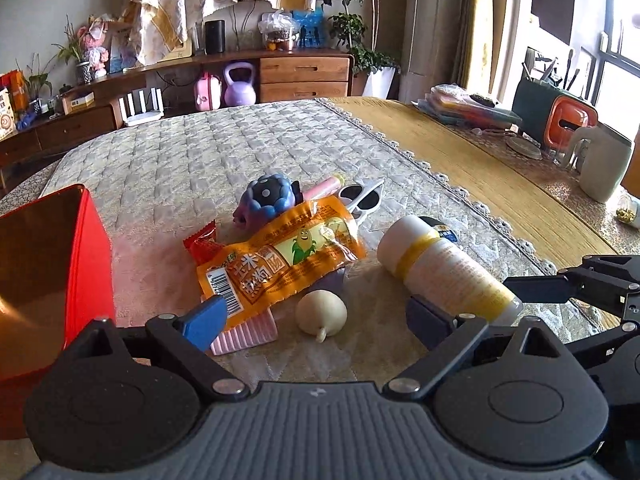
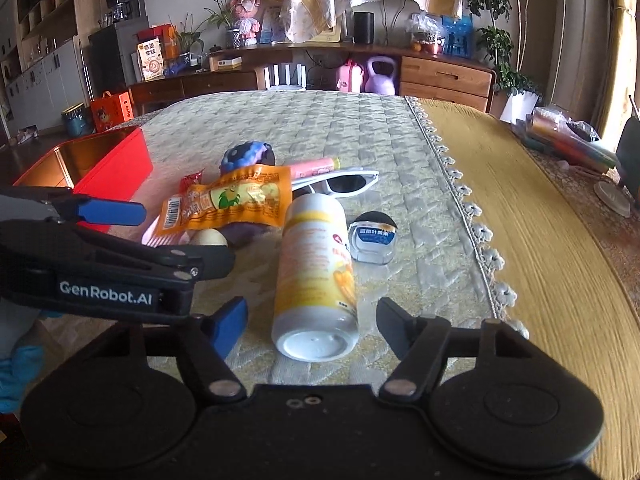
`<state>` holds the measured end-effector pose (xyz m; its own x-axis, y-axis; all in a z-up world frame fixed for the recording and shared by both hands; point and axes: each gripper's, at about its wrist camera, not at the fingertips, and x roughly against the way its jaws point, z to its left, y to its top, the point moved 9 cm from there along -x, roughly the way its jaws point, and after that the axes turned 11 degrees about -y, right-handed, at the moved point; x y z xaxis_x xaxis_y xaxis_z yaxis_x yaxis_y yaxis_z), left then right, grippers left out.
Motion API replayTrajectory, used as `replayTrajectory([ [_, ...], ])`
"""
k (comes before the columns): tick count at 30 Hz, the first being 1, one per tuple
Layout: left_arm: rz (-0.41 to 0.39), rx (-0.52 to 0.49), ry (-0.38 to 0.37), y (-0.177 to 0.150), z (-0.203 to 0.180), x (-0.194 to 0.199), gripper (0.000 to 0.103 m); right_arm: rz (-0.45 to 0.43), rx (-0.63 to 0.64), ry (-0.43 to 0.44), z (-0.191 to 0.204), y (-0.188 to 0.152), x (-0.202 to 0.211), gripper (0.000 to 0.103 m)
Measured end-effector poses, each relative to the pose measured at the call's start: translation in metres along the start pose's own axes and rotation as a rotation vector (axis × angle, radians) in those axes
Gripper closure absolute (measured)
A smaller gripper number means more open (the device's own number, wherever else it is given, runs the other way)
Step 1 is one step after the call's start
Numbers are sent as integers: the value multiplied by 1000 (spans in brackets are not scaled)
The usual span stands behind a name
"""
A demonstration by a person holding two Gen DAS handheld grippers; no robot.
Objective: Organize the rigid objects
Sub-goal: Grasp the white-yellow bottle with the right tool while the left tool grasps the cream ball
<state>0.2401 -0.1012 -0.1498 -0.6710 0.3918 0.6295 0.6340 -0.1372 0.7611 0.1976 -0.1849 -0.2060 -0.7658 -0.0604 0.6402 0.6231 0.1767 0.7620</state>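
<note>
Bottle (image 2: pixel 316 272) is lying on its side between the right claw's (image 2: pixel 312 326) not-yet-touching fingers, so it could be rolling away, while the left claw (image 1: pixel 316 316) is hanging wide and empty.

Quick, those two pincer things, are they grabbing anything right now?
Left gripper: open, holding nothing; a small pale bulb lies between its fingers.
Right gripper: open around the white bottle, not gripping it.

Matte black plastic left gripper (image 1: pixel 316 316) with ribbed grey housing, round pivot discs, silver rivets, bright blue rubber pads on its fingers (image 1: pixel 204 322), matching black right gripper (image 2: pixel 312 322), white "GenRobot.AI" lettering on the left gripper's side, blue glove cuff at far left
</note>
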Motion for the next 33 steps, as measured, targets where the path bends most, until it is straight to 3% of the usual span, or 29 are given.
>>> replayTrajectory([
  [6, 28, -14, 0, -2, -1, -11, 40, 3, 2, 6, 0, 1, -6, 38],
  [12, 39, -20, -5, -3, -2, -17, 55, -19, 39, 9, 5, 4, -7, 40],
  [15, 42, -28, 8, -2, -2, -19, 60, -20, 51, 12, 8, 5, -8, 46],
  [17, 44, -35, 23, -2, 0, -20, 66, -18, 53, 8, 9, 6, -10, 54],
  [24, 35, -48, 33, -1, 2, -16, 74, -11, 24, 7, 8, 6, -8, 59],
  [33, 24, -25, 18, -1, -1, 1, 74, -32, 1, 1, 9, 7, 10, 59],
])
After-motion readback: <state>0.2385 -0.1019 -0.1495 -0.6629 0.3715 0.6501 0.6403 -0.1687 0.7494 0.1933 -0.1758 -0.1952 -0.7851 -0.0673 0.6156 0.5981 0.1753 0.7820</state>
